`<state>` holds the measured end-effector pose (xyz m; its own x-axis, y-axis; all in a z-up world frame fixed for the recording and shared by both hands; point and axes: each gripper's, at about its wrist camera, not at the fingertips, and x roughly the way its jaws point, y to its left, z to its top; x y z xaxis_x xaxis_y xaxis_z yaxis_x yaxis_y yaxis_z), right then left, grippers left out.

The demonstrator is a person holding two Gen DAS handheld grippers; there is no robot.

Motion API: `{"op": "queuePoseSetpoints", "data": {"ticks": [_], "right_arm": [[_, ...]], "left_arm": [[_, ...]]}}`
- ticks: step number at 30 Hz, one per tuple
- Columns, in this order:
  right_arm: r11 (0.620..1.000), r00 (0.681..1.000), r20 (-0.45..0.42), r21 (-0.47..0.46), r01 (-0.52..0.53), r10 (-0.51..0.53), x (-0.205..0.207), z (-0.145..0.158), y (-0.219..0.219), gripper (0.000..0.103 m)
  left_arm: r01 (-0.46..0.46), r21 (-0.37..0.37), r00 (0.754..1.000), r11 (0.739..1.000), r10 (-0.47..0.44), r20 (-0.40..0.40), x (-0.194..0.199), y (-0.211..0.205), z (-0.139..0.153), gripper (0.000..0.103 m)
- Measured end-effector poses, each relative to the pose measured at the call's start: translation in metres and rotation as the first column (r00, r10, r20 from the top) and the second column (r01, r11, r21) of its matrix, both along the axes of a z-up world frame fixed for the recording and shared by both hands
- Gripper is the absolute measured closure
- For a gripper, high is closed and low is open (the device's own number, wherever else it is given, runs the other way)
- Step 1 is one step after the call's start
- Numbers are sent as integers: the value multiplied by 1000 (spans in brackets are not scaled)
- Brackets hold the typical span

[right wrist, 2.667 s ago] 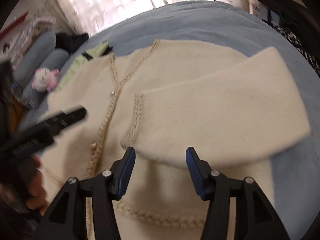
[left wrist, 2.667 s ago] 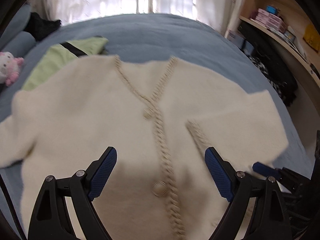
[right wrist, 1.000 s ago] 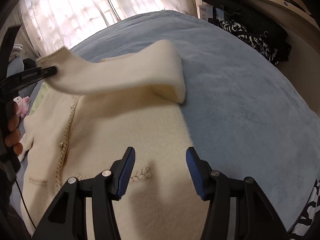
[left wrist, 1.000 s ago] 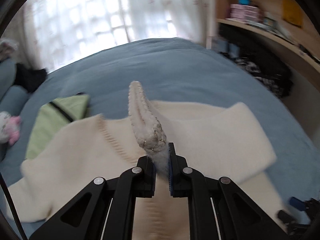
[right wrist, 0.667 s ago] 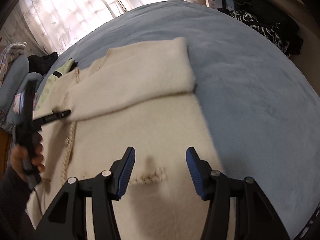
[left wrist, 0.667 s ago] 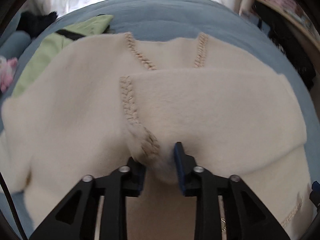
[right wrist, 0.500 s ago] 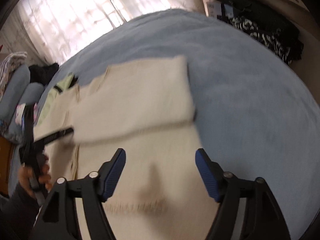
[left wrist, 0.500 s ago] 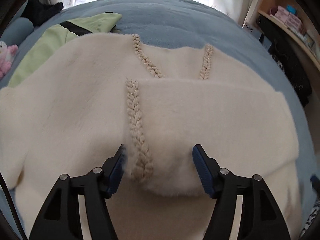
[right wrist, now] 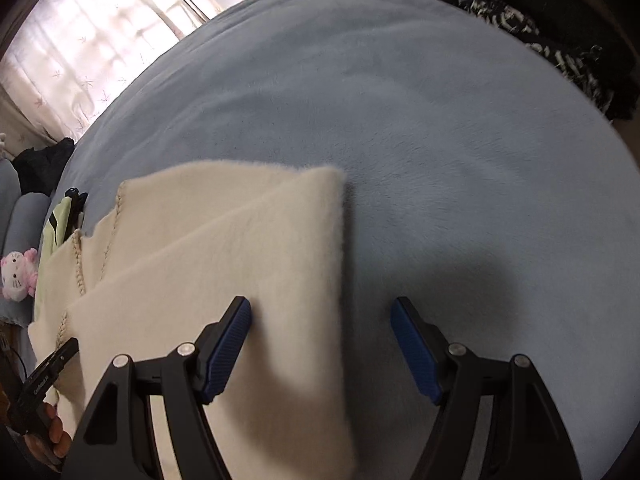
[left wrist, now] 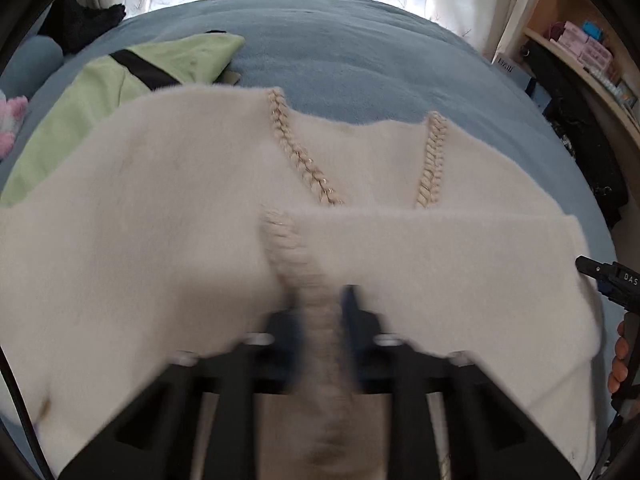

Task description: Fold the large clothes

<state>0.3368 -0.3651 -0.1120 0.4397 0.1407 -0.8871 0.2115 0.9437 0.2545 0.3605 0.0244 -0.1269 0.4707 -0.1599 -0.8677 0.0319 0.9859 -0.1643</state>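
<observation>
A cream fuzzy cardigan (left wrist: 132,216) with braided trim lies spread on a blue bed (left wrist: 360,52). Its right sleeve (left wrist: 440,256) is folded across the chest. My left gripper (left wrist: 320,308) is blurred and nearly closed around the sleeve's braided cuff (left wrist: 292,256). In the right wrist view the cardigan (right wrist: 240,260) fills the lower left. My right gripper (right wrist: 320,344) is open and empty, straddling the garment's folded right edge above the bed (right wrist: 440,160).
A green garment (left wrist: 120,84) lies at the far left beside the cardigan. A pink plush toy (right wrist: 18,274) and grey pillows sit at the left edge. Shelves and dark clothes (left wrist: 580,136) stand to the right of the bed.
My left gripper carried the sleeve cuff over the chest, opened, then closed in on the cuff again. My right gripper opened wider and moved to the cardigan's right edge.
</observation>
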Motion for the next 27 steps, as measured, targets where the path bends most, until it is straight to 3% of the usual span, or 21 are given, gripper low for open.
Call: {"op": "queuePoseSetpoints", "data": {"ticks": [1, 2, 4, 7, 11, 13, 15, 18, 21, 27], "right_arm": [[1000, 1000, 17, 0, -14, 14, 2, 0, 0, 71], [1000, 999, 27, 7, -27, 27, 2, 1, 1, 87], [1000, 997, 79, -9, -13, 14, 0, 13, -1, 89], [999, 986, 166, -28, 21, -16, -7, 23, -3, 90], [993, 995, 98, -113, 22, -11, 0, -6, 0, 84], [992, 996, 91, -125, 37, -25, -3, -2, -1, 68], [992, 997, 68, -122, 42, -34, -6, 7, -4, 64], [985, 995, 91, -169, 46, -31, -16, 29, -2, 64], [981, 992, 121, -182, 65, -43, -31, 49, 6, 64], [993, 989, 149, -120, 1, 17, -52, 68, 50, 64]], "left_arm": [[-3, 4, 1000, 1000, 3, 10, 3, -1, 3, 91], [2, 11, 1000, 1000, -2, 28, 7, -4, 8, 92], [20, 27, 996, 999, -23, 83, 10, -10, 23, 92], [22, 44, 986, 999, -29, 164, 15, -18, 36, 92], [1, 124, 997, 992, -11, 79, 31, -26, 3, 87], [6, 115, 997, 993, -15, 78, 30, -23, -9, 86], [15, 50, 995, 999, -19, 97, 26, -13, -5, 85], [-14, -36, 999, 999, 16, 47, 26, 4, 2, 83], [-65, 6, 995, 998, 64, 78, 16, 17, 24, 76], [-21, 1, 989, 1000, 21, 149, -15, 2, 57, 73]]}}
